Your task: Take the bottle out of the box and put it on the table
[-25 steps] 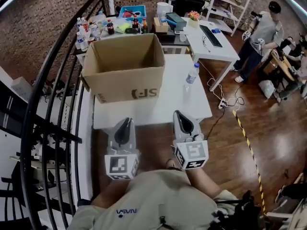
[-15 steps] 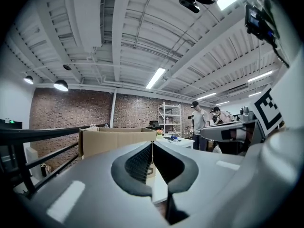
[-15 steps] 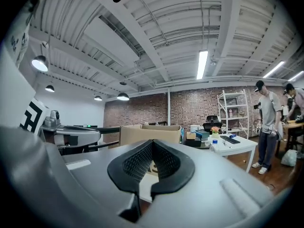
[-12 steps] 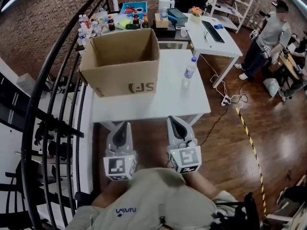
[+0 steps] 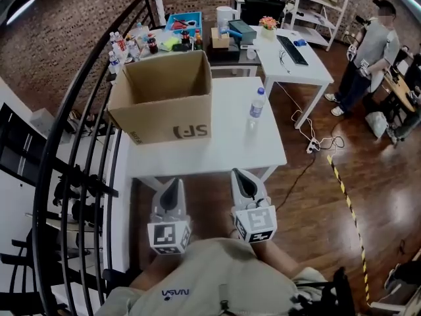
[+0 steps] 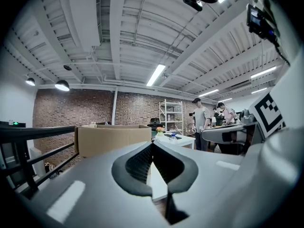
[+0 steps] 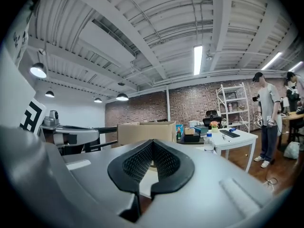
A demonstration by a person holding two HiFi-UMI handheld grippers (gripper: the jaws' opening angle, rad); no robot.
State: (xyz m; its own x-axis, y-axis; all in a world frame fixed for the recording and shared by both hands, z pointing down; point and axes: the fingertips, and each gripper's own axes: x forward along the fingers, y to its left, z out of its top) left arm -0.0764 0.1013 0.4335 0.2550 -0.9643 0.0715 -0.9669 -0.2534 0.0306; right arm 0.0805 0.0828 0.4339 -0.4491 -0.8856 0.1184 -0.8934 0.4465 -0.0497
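Observation:
A clear water bottle [image 5: 256,104] with a blue cap stands upright on the white table [image 5: 217,147], to the right of the open cardboard box [image 5: 164,104]. The box's inside is hidden from here. My left gripper [image 5: 172,188] and right gripper [image 5: 243,176] hang side by side near my body, just short of the table's near edge, both shut and empty. In the left gripper view the jaws [image 6: 152,144] meet, with the box [image 6: 114,139] beyond. The right gripper view shows its shut jaws [image 7: 152,141], the box [image 7: 146,132] and the bottle [image 7: 208,142] on the right.
A black stair railing [image 5: 72,143] runs along the left. Behind the box is a cluttered table [image 5: 164,35] with bottles and a blue tray. A white desk [image 5: 293,54] with a keyboard stands at the right, a person [image 5: 368,51] beyond it. Striped tape [image 5: 348,209] marks the wooden floor.
Both grippers have drawn back from over the table's near edge toward my body and sunk a little. The bottle and box have not moved on the table.

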